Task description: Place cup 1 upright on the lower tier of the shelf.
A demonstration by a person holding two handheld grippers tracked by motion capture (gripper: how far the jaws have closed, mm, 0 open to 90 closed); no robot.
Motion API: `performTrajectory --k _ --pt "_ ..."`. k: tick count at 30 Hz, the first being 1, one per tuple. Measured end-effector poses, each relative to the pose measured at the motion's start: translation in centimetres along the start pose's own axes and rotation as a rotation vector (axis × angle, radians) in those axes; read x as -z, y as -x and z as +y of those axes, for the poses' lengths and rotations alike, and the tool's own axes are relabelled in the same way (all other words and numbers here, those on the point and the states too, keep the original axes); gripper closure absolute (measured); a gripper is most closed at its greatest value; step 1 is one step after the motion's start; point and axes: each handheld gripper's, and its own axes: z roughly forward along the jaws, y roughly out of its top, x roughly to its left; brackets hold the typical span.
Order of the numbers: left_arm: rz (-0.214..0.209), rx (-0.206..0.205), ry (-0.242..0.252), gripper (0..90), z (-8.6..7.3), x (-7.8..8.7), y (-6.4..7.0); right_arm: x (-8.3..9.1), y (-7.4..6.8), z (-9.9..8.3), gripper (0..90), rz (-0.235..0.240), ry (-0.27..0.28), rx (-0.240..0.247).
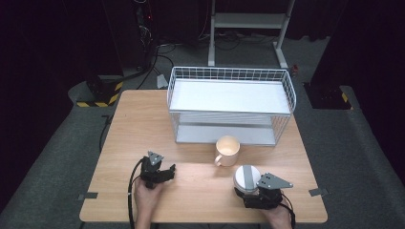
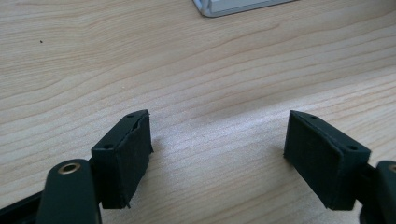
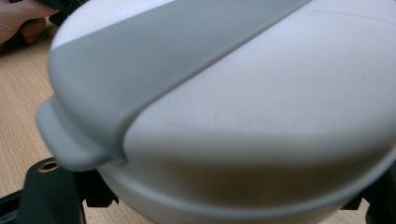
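Right fingers (image 1: 248, 190) clamp white lid (image 1: 247, 178) (near front edge); left fingers (image 2: 219, 154) spread, empty.

Lab or recording studio, not home. Black curtains close off upper frame. Grey carpet (image 1: 43, 157) around lone wooden table (image 1: 143, 119). Cables (image 1: 153, 52) trail over floor at upper centre. Yellow-black hazard-striped base (image 1: 100, 95) at upper left. White metal stand legs (image 1: 248, 28) at top centre.

Mug (image 1: 228, 150) and wire rack (image 1: 230, 106) ahead; left tabletop (image 1: 138, 129) free
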Motion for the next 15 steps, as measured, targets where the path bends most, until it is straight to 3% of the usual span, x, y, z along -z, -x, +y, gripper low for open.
performTrajectory --k 15 --pt "-0.002 -0.002 -0.003 23.2 0.01 0.02 -0.02 0.41 0.15 0.26 18.3 -0.006 0.009 0.007"
